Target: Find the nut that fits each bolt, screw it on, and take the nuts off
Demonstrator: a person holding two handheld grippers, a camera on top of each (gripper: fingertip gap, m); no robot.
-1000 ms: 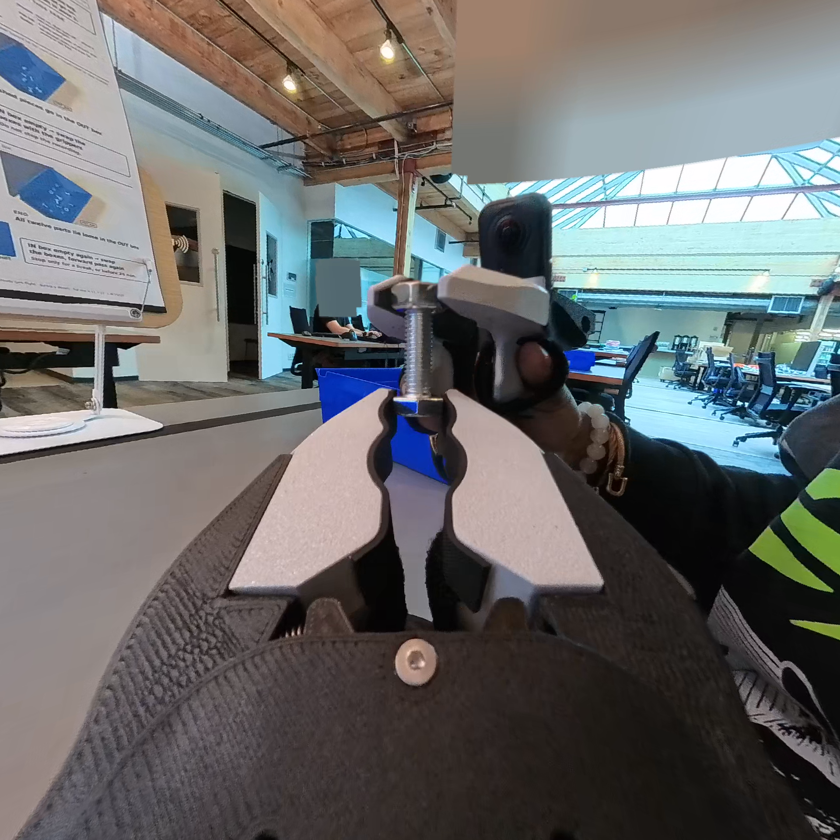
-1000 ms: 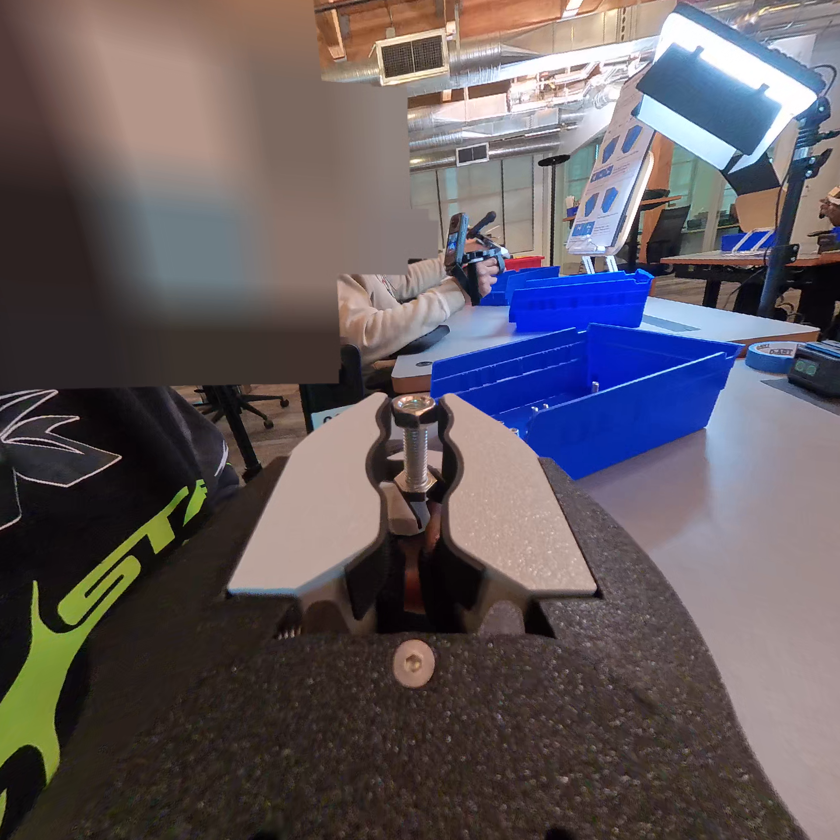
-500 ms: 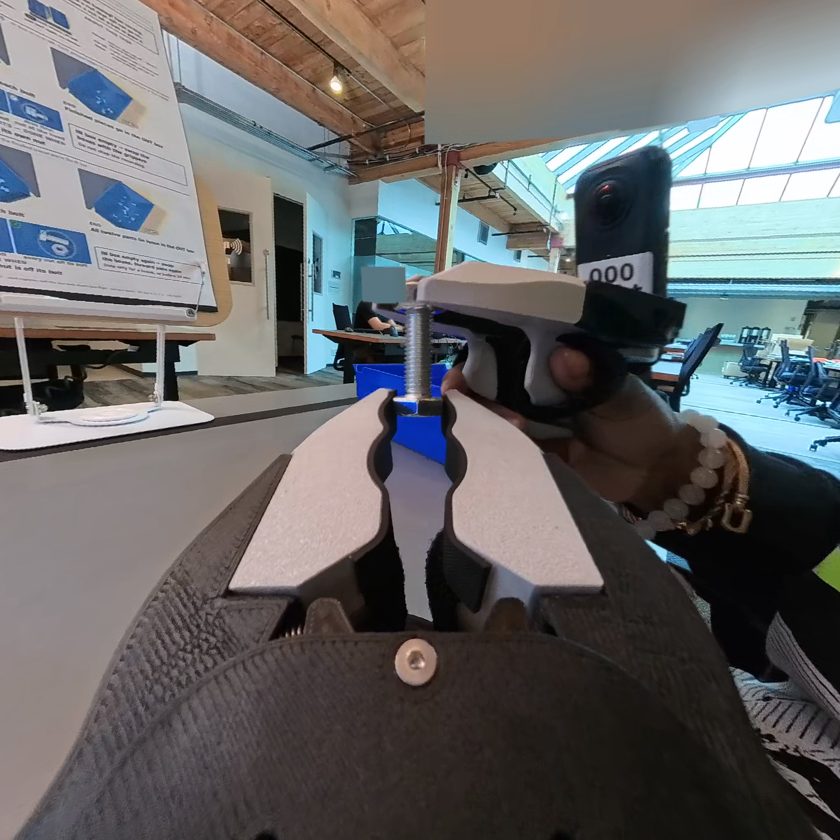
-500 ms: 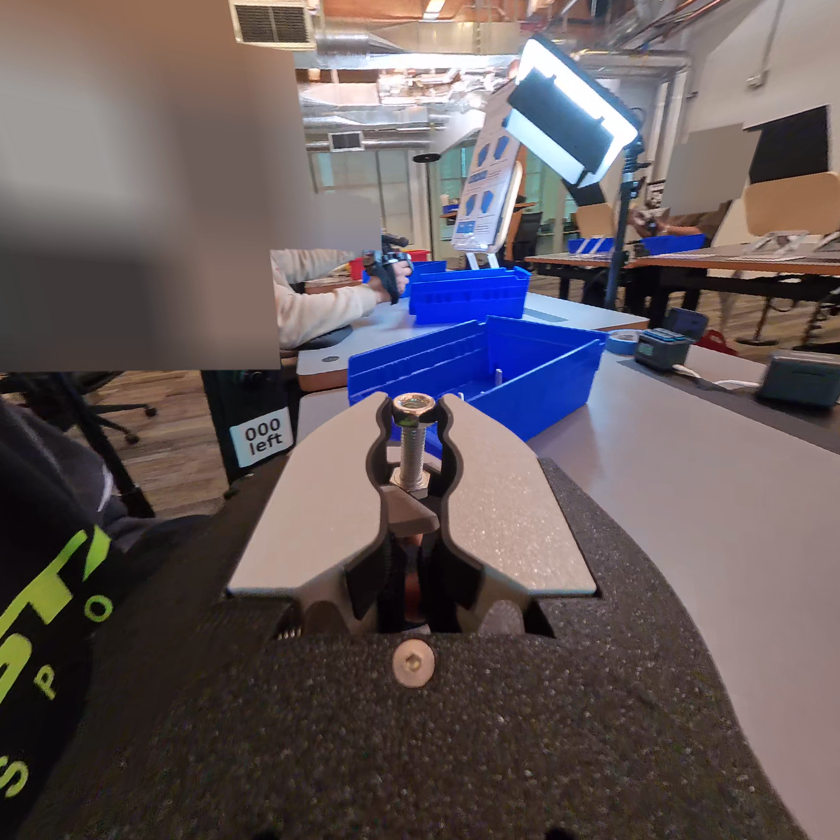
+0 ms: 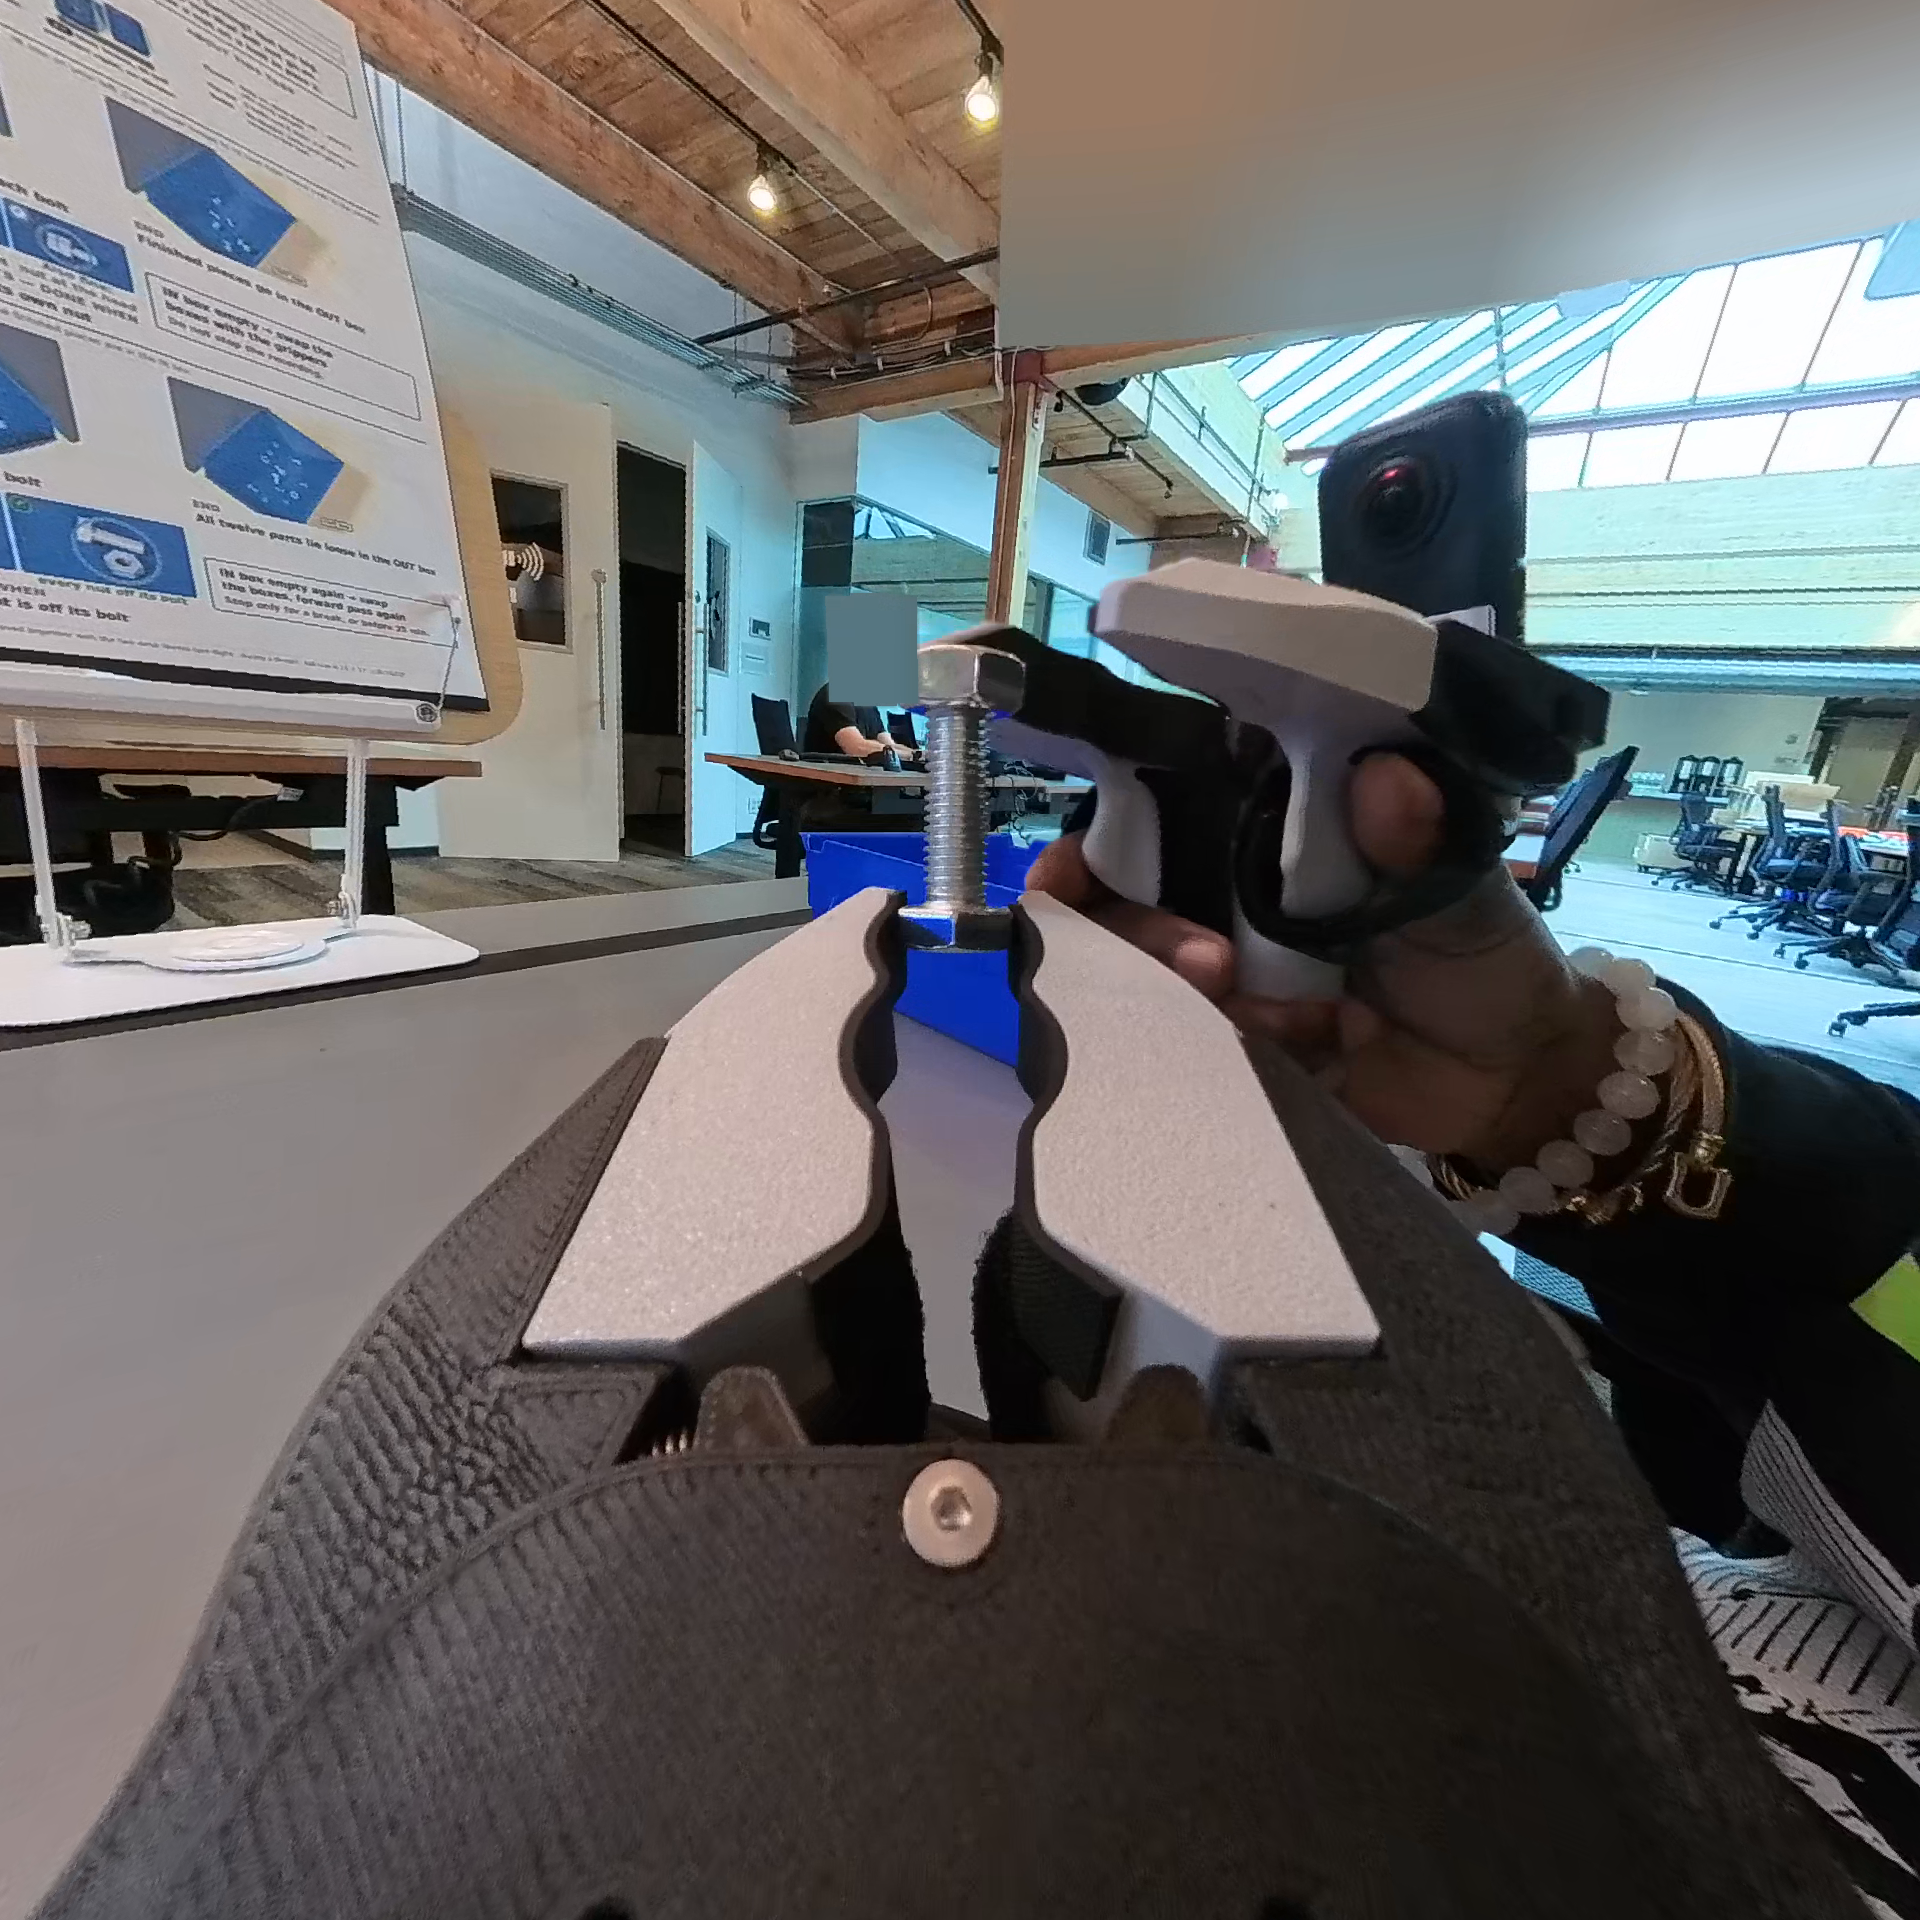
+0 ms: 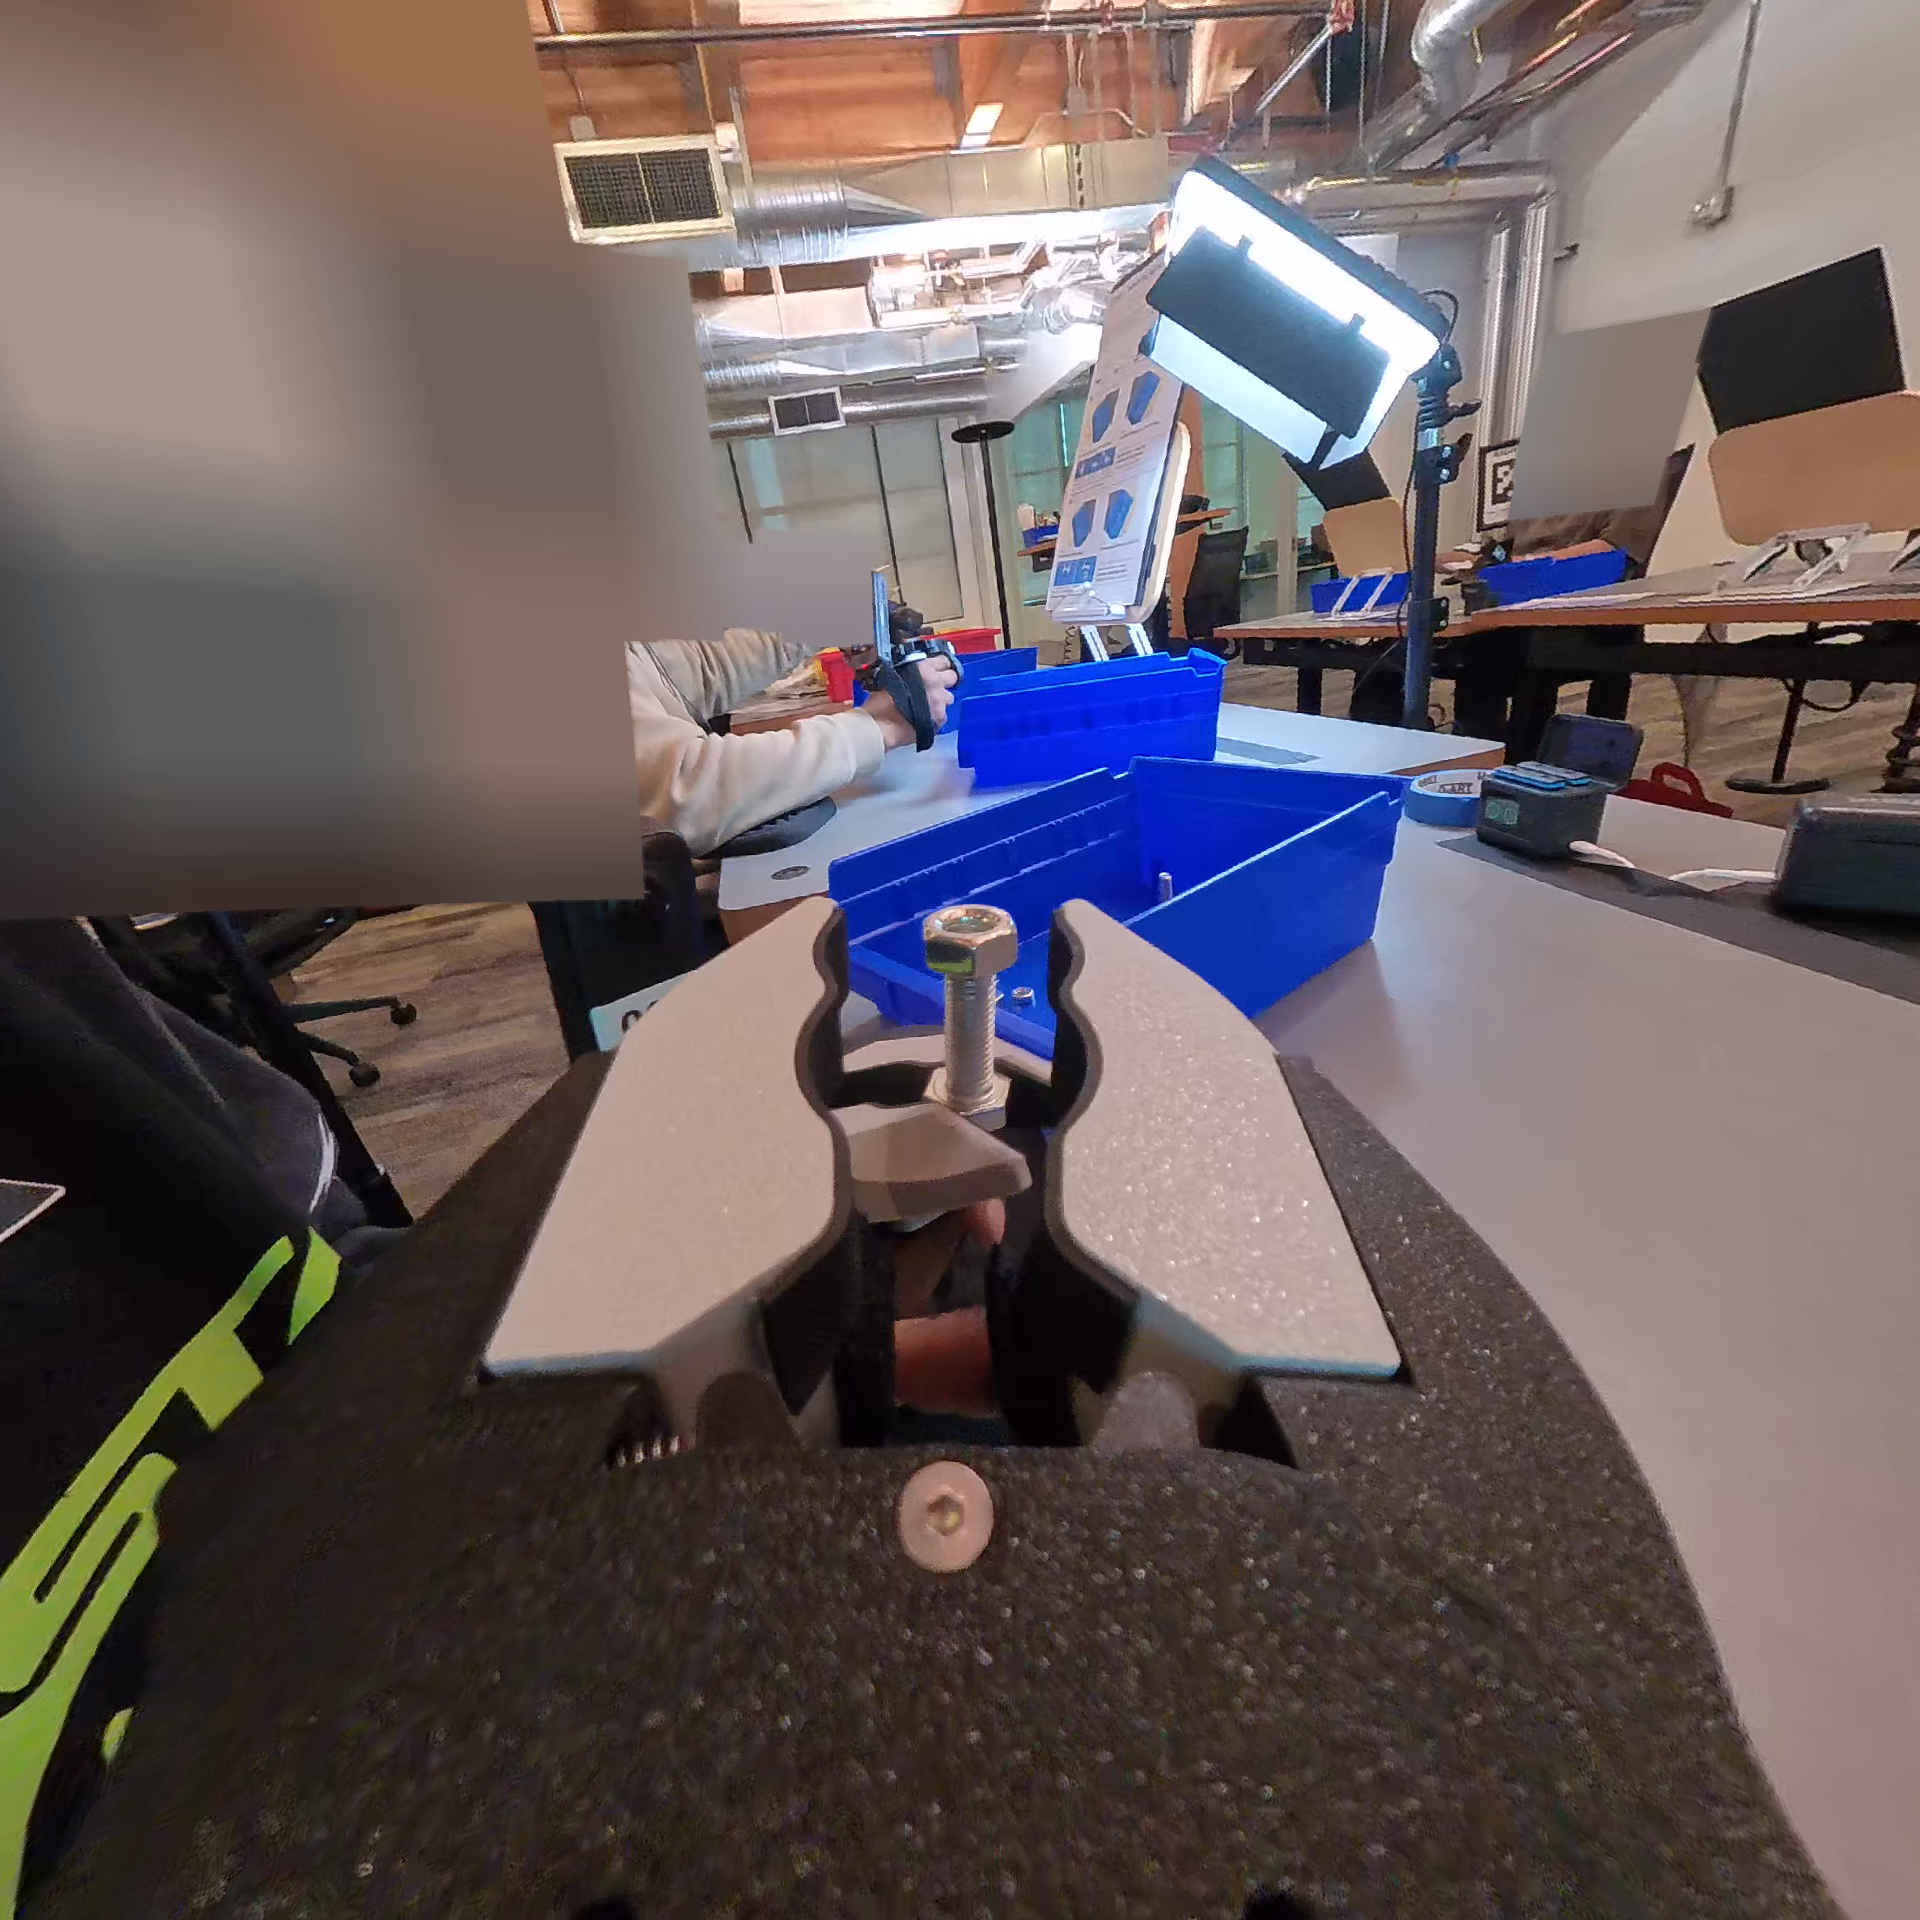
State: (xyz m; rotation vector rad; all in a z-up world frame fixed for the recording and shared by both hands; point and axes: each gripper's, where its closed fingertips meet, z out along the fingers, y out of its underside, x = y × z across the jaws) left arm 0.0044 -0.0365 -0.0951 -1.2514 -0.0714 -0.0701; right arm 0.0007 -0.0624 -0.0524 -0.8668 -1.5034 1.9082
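Grey tabletop runs under both tongs, with an open office of desks and timber ceiling behind. Between them stands the bolt [image 5: 958,790], silver, upright, head up, with its nut [image 5: 956,927] low on the thread. The left gripper [image 5: 954,935] pinches that nut: both pads press its flats, so the bolt rises straight out of the left fingertips. The right gripper [image 6: 943,971] is spread around the bolt head; in its own view clear air shows on either side of the hexagon, so neither pad touches it. From the left view one right finger [image 5: 1262,639] reaches over towards the head.

Judging by this, the step in hand is turning the bolt against the held nut, with the right tongs between bites. To do it well, the left grip should stay firm and level so the nut cannot slip round. The right pads should close square on two opposite flats of the head, not on its corners, then turn about the bolt's own axis without leaning it, or the thread may bind.

Just beyond the right fingertips sits a blue bin [image 6: 1299,904] holding a few small loose parts. Beyond the left tongs, to their left, stands an instruction board [image 5: 208,364].
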